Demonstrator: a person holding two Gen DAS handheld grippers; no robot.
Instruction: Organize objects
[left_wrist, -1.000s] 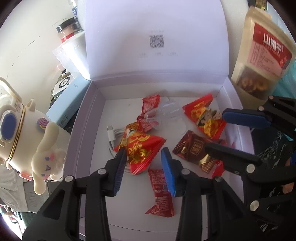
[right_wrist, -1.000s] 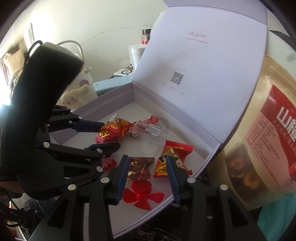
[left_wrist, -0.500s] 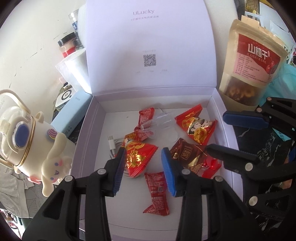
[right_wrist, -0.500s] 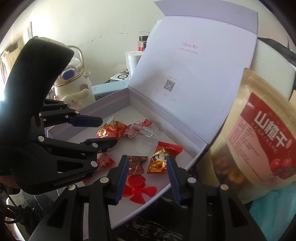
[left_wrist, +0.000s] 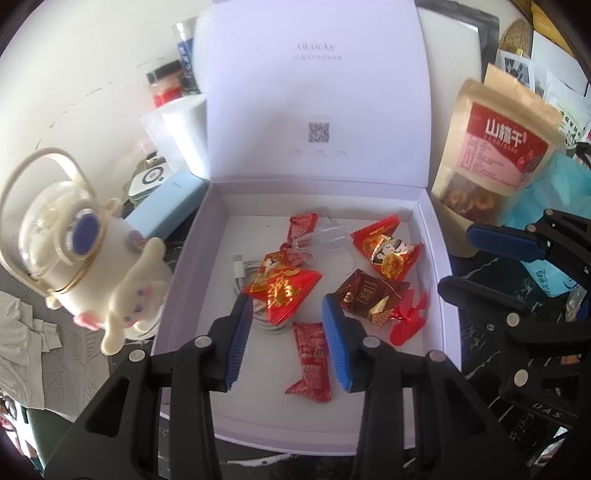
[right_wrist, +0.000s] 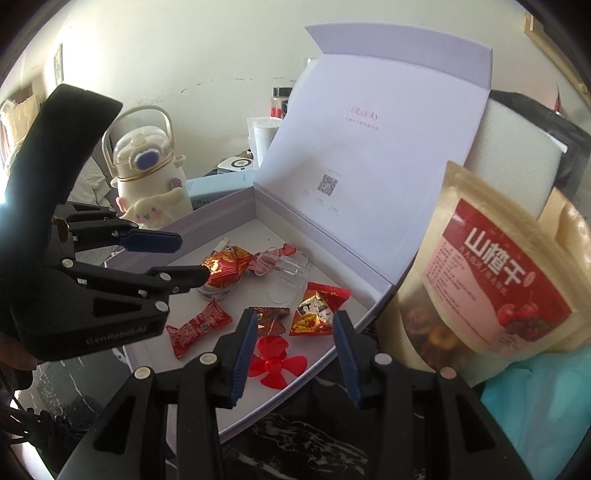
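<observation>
Red foil-wrapped candies (left_wrist: 282, 286) lie inside the open lilac cardboard box (left_wrist: 192, 251). Both the left hand-held gripper (left_wrist: 286, 332) and right hand-held gripper (right_wrist: 293, 345) hover released, empty. Seemingly between steps; next, closing the lid likely.

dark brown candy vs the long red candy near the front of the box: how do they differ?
The dark brown candy is squat, brown and gold, and overlaps the red propeller. The long red candy is narrow, plain red with flared twisted ends, and lies alone nearer the front of the box. Both are wrapped and lie flat inside.
</observation>
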